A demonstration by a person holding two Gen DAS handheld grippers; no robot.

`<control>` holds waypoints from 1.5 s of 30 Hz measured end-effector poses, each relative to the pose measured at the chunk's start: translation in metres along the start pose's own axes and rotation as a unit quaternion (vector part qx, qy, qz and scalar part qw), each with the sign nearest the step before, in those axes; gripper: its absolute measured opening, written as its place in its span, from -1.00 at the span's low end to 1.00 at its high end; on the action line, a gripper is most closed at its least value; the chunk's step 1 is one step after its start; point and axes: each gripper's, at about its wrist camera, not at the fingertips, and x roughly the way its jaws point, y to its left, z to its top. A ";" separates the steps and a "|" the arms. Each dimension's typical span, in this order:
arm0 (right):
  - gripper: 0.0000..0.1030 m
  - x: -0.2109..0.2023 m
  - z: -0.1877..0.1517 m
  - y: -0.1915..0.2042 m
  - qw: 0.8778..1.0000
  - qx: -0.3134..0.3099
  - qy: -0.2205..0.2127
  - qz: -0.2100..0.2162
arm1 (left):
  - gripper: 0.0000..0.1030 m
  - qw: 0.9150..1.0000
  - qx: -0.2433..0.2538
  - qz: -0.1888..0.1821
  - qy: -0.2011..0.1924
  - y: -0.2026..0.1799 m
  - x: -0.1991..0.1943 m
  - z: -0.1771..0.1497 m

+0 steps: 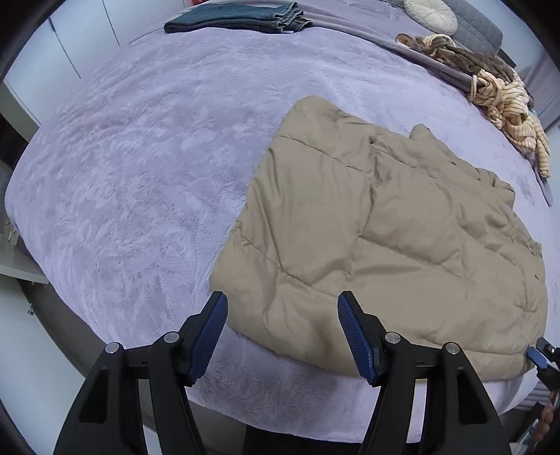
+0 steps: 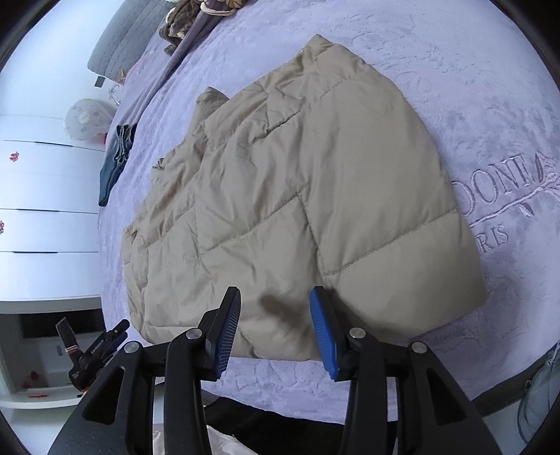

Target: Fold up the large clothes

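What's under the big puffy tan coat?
The tan coat lies flat on a lilac bed blanket, which shows all around it. The blanket has stitched lettering beside the coat. Whatever is right beneath the coat is covered, so I cannot tell.

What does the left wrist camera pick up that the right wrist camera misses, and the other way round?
Only the left wrist view shows the round cream cushion and the striped yellow clothes at the bed's far edge. Only the right wrist view shows the lettering stitched into the bedspread and the white drawers. Both show the tan puffer jacket lying on the lilac bedspread, folded jeans, and an open gripper: left gripper, right gripper.
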 end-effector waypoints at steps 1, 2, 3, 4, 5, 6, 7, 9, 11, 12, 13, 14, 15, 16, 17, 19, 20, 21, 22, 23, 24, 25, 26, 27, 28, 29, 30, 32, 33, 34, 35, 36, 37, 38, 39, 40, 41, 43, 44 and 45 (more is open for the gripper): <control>-0.05 0.004 0.000 0.008 1.000 -0.003 0.001 0.002 | 0.57 1.000 0.004 0.000 -0.002 -0.006 -0.005 -0.002; -0.01 0.004 -0.002 0.012 1.000 -0.008 0.004 0.006 | 0.78 1.000 0.007 -0.001 -0.005 -0.009 -0.008 -0.003; 0.06 0.005 -0.003 0.017 1.000 -0.014 0.006 0.008 | 1.00 1.000 0.009 0.000 -0.010 -0.012 -0.010 -0.004; 0.11 0.006 -0.005 0.020 1.000 -0.018 0.007 0.010 | 1.00 1.000 0.013 -0.001 -0.016 -0.016 -0.014 -0.005; 0.13 0.008 -0.005 0.025 1.000 -0.025 0.009 0.010 | 1.00 1.000 0.018 -0.003 -0.016 -0.020 -0.017 -0.009; 0.16 0.009 -0.006 0.030 0.999 -0.031 0.010 0.009 | 1.00 1.000 0.024 -0.005 -0.014 -0.023 -0.017 -0.009; 0.18 0.009 -0.007 0.033 0.999 -0.035 0.010 0.008 | 1.00 1.000 0.027 -0.006 -0.012 -0.026 -0.017 -0.009; 0.21 0.009 -0.008 0.038 0.999 -0.041 0.010 0.005 | 1.00 0.999 0.035 -0.008 -0.009 -0.031 -0.016 -0.008; 0.36 0.011 -0.007 0.046 0.999 -0.045 0.007 -0.002 | 1.00 0.999 0.040 -0.013 -0.008 -0.033 -0.016 -0.006; 0.43 0.012 -0.007 0.049 0.999 -0.046 0.005 -0.003 | 1.00 0.999 0.044 -0.018 -0.009 -0.032 -0.016 -0.004; 0.45 0.013 -0.006 0.052 0.999 -0.047 0.003 -0.003 | 1.00 0.999 0.048 -0.022 -0.009 -0.032 -0.016 -0.002; 0.45 0.016 -0.006 0.058 0.999 -0.049 0.002 -0.004 | 1.00 0.998 0.054 -0.027 -0.009 -0.031 -0.015 0.001; 0.45 0.020 -0.005 0.063 0.999 -0.050 0.002 -0.007 | 1.00 0.998 0.059 -0.030 -0.008 -0.030 -0.013 0.004; 0.52 0.024 -0.006 0.069 0.999 -0.051 0.001 -0.011 | 1.00 0.997 0.066 -0.031 -0.005 -0.028 -0.011 0.008; 0.59 0.029 -0.006 0.076 0.999 -0.051 0.001 -0.016 | 1.00 0.997 0.072 -0.032 -0.002 -0.026 -0.009 0.012; 0.60 0.038 -0.008 0.088 0.998 -0.053 0.002 -0.020 | 1.00 0.996 0.082 -0.033 0.001 -0.021 -0.005 0.019; 0.60 0.043 -0.009 0.095 0.998 -0.055 0.004 -0.023 | 1.00 0.996 0.088 -0.032 0.001 -0.019 -0.003 0.023; 0.60 0.048 -0.010 0.100 0.998 -0.056 0.006 -0.026 | 1.00 0.995 0.096 -0.032 0.003 -0.017 0.000 0.027; 0.61 0.053 -0.010 0.106 0.998 -0.057 0.007 -0.029 | 1.00 0.994 0.101 -0.033 0.007 -0.015 0.003 0.031; 0.61 0.057 -0.010 0.109 0.998 -0.056 0.008 -0.031 | 1.00 0.994 0.106 -0.036 0.012 -0.013 0.007 0.035; 0.61 0.062 -0.011 0.114 0.998 -0.051 0.009 -0.035 | 1.00 0.993 0.110 -0.038 0.017 -0.010 0.012 0.039; 0.61 0.067 -0.012 0.117 0.998 -0.047 0.009 -0.038 | 1.00 0.993 0.113 -0.039 0.022 -0.009 0.015 0.041; 0.62 0.073 -0.013 0.121 0.998 -0.041 0.011 -0.041 | 1.00 0.992 0.117 -0.040 0.025 -0.007 0.019 0.045; 0.65 0.077 -0.014 0.124 0.998 -0.039 0.012 -0.043 | 1.00 0.992 0.119 -0.042 0.029 -0.005 0.023 0.048; 0.66 0.082 -0.014 0.127 0.998 -0.038 0.014 -0.046 | 1.00 0.991 0.119 -0.044 0.032 -0.004 0.026 0.049; 0.66 0.086 -0.015 0.131 0.998 -0.038 0.014 -0.049 | 1.00 0.991 0.120 -0.047 0.037 -0.002 0.030 0.052; 0.66 0.090 -0.015 0.135 0.998 -0.039 0.013 -0.053 | 1.00 0.990 0.122 -0.050 0.041 -0.001 0.034 0.054; 0.66 0.097 -0.016 0.143 0.997 -0.043 0.012 -0.058 | 1.00 0.990 0.126 -0.053 0.045 0.001 0.040 0.058; 0.66 0.099 -0.016 0.146 0.997 -0.047 0.010 -0.060 | 1.00 0.989 0.127 -0.053 0.047 0.003 0.043 0.060; 0.66 0.101 -0.016 0.150 0.997 -0.050 0.006 -0.063 | 1.00 0.989 0.126 -0.055 0.051 0.004 0.046 0.062; 0.66 0.103 -0.015 0.154 0.996 -0.056 0.001 -0.066 | 1.00 0.989 0.124 -0.056 0.053 0.005 0.049 0.062; 0.66 0.105 -0.014 0.157 0.996 -0.060 -0.002 -0.069 | 1.00 0.989 0.123 -0.056 0.054 0.006 0.052 0.064; 0.66 0.107 -0.013 0.161 0.995 -0.065 -0.006 -0.072 | 1.00 0.989 0.123 -0.058 0.055 0.007 0.055 0.066; 0.66 0.109 -0.012 0.165 0.995 -0.069 -0.011 -0.076 | 1.00 0.989 0.124 -0.061 0.058 0.008 0.058 0.067; 0.66 0.111 -0.011 0.167 0.994 -0.071 -0.015 -0.081 | 1.00 0.989 0.124 -0.062 0.059 0.009 0.061 0.068; 0.66 0.113 -0.011 0.169 0.994 -0.072 -0.019 -0.085 | 1.00 0.988 0.125 -0.064 0.062 0.011 0.064 0.071; 0.66 0.115 -0.009 0.171 0.993 -0.073 -0.022 -0.089 | 1.00 0.987 0.126 -0.073 0.066 0.012 0.067 0.073; 0.66 0.121 -0.009 0.173 0.992 -0.074 -0.023 -0.096 | 1.00 0.985 0.124 -0.097 0.072 0.019 0.070 0.078; 0.66 0.124 -0.008 0.174 0.992 -0.075 -0.022 -0.098 | 1.00 0.984 0.121 -0.111 0.072 0.023 0.071 0.082; 0.66 0.126 -0.008 0.174 0.992 -0.073 -0.021 -0.101 | 1.00 0.982 0.119 -0.130 0.070 0.028 0.072 0.086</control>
